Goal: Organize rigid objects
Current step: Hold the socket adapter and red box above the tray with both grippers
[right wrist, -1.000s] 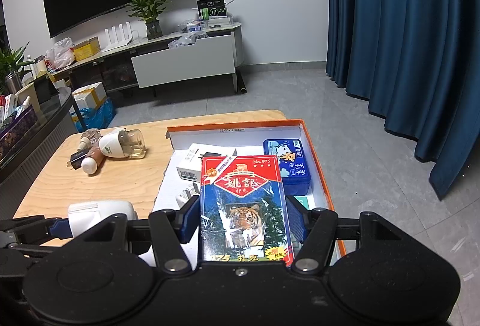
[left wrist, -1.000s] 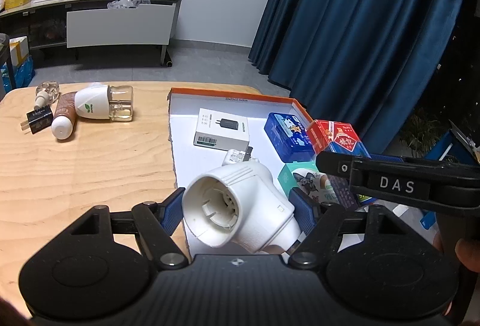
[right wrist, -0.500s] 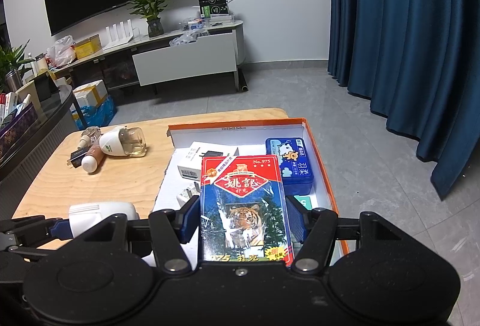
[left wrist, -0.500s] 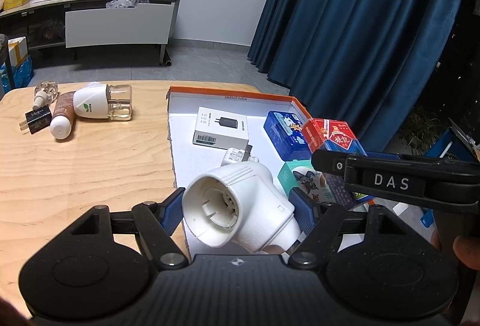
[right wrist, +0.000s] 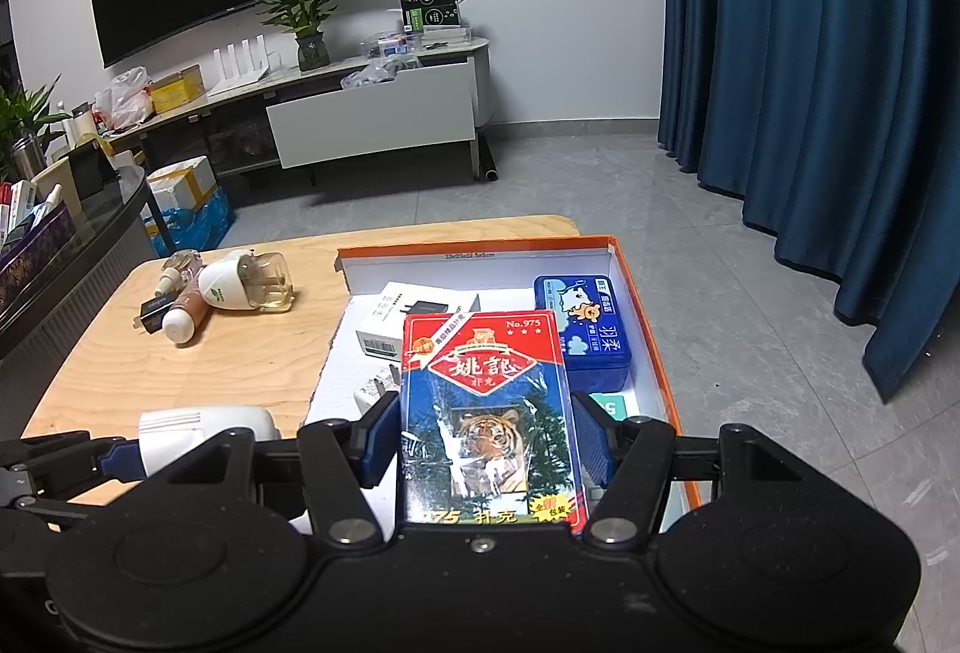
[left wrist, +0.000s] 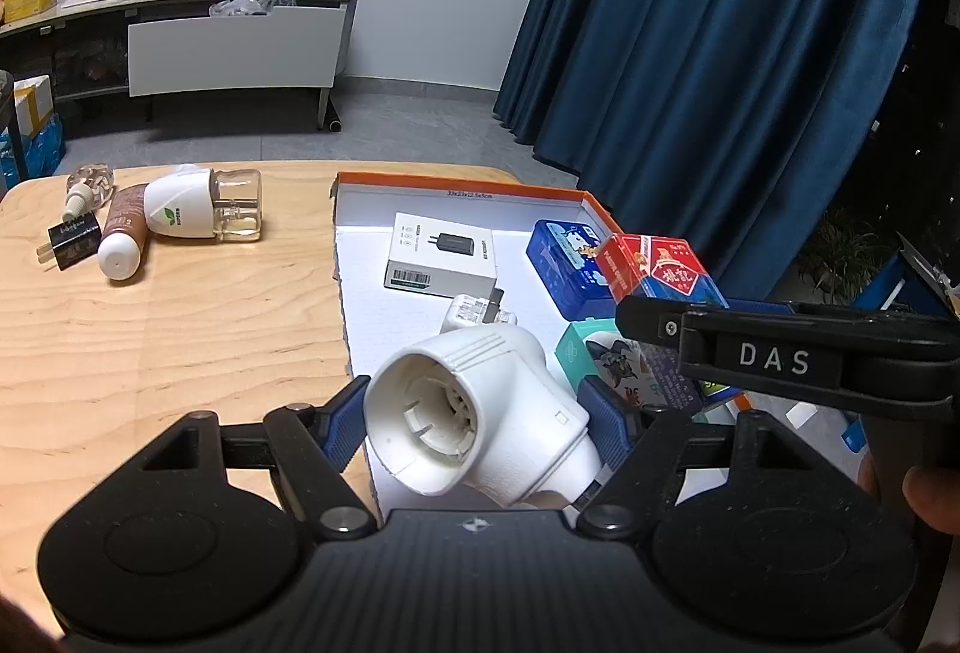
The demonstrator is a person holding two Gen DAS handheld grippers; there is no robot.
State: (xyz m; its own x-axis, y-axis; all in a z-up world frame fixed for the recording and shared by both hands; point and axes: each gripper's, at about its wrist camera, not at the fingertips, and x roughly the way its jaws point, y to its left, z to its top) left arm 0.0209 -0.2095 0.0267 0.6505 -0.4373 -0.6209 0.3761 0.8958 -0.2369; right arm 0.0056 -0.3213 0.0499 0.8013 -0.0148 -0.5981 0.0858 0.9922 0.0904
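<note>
Between the left gripper's blue pads sits a white plastic device, clamped from both sides, its round open end facing away from the jaws. Just beyond it lies the orange-rimmed box, holding a white charger carton, a white plug, a blue tin and a teal packet. Off to the right, the right gripper is closed on a deck of tiger playing cards, raised over the box. Farther left of both, on the wooden table, rest a clear bottle with a white cap, a brown tube and a black adapter.
</note>
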